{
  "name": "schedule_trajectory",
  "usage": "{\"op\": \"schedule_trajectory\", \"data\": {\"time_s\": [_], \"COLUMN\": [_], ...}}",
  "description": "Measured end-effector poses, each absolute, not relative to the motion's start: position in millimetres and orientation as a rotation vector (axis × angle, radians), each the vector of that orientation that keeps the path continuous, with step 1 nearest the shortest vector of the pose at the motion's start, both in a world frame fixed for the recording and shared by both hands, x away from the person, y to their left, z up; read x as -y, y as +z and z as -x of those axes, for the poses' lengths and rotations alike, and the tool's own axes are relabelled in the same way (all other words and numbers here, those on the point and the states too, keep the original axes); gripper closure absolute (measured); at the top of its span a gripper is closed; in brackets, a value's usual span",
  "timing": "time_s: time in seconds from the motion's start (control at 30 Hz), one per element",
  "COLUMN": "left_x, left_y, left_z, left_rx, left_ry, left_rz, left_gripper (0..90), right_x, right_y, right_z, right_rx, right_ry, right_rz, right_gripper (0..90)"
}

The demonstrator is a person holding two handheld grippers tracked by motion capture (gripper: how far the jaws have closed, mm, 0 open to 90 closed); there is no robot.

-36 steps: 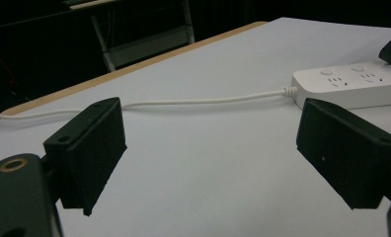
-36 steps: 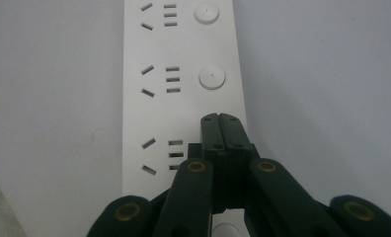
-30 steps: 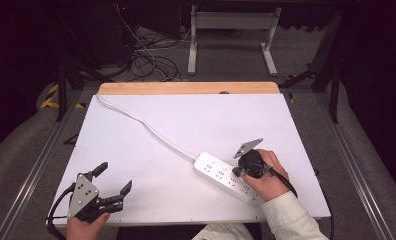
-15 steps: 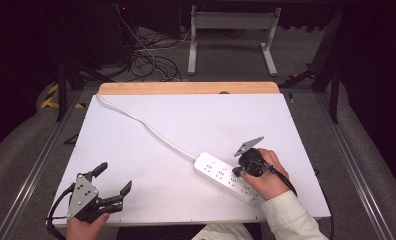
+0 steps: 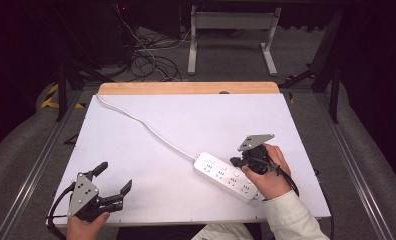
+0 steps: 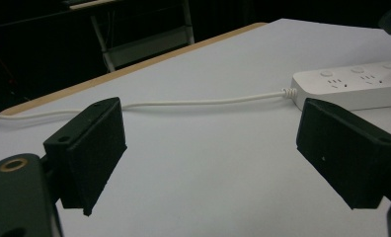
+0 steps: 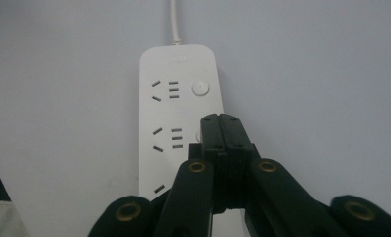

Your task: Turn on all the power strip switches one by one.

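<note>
The white surface [image 5: 196,135] is evenly and brightly lit from above, while the surroundings are left in near darkness. Only faint shadows are cast. In the gripper views, a dim grey-blue cast is seen, and the nearest tool parts are rendered soft.

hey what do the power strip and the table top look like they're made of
The power strip looks like moulded white plastic, smooth with a slight sheen, its edges rounded. Its cord seems rubbery or vinyl-coated, bending loosely across the table. The table top appears as a matte white sheet or laminate, while its far edge shows a tan, wood-like strip, possibly plywood or board.
</note>
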State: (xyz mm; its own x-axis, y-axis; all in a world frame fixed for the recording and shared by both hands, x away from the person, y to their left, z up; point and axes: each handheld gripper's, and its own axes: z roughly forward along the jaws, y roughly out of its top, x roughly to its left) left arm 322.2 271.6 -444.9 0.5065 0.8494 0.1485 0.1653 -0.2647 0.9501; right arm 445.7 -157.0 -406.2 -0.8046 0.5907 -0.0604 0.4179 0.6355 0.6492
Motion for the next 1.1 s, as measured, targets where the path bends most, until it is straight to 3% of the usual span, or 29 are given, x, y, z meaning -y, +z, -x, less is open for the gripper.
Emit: {"op": "schedule_trajectory", "data": {"time_s": [0.6, 1.1], "left_x": [-271, -272], "left_y": [-445, -445], "left_z": [-321, -321], "left_rx": [-0.853, -0.854], "left_ry": [0.849, 0.851], "left_rz": [-1.738, -1.738], "left_gripper": [11.9, 11.9], "right_x": [149, 130], "right_y": [-411, -437], "right_z": [-449, -464], "right_rx": [-2.613, -2.696], "right_ry": [0.904, 0.826], "right_rz": [-0.800, -0.791], "right_gripper": [90.0, 90.0]}}
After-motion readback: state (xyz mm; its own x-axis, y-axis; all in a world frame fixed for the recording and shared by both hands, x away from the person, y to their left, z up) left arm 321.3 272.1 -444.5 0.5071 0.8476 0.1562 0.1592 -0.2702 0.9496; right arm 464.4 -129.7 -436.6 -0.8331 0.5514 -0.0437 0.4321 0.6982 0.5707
